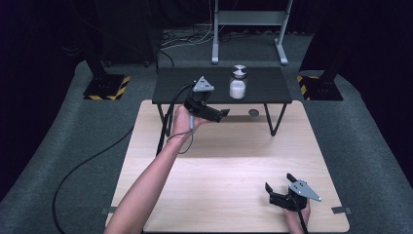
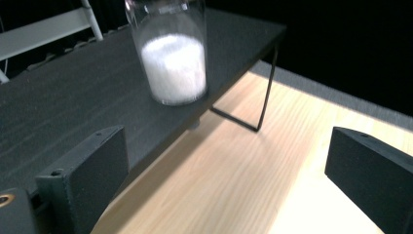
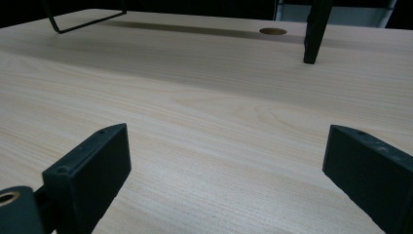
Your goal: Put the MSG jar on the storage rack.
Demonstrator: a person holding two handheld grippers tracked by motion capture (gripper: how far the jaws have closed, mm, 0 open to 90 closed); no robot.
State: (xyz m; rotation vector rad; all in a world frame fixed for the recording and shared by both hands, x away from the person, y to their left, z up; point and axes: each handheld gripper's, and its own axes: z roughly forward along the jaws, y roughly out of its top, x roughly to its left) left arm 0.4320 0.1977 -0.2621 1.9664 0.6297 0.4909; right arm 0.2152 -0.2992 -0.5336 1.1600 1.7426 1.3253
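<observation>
the jar (image 1: 237, 82) stands upright on the black shelf (image 1: 263, 87) at the far edge of the desk (image 1: 219, 170), just right of the left tongs (image 1: 217, 114) and a little farther off. its long axis is vertical. the left tongs are spread wide with nothing between them, aimed rightward near the shelf's front edge; they are much the nearer pair. the right tongs (image 1: 278, 187) rest spread and empty at the near right corner. the jar is clear glass, half full of white powder, with a metal lid.
</observation>
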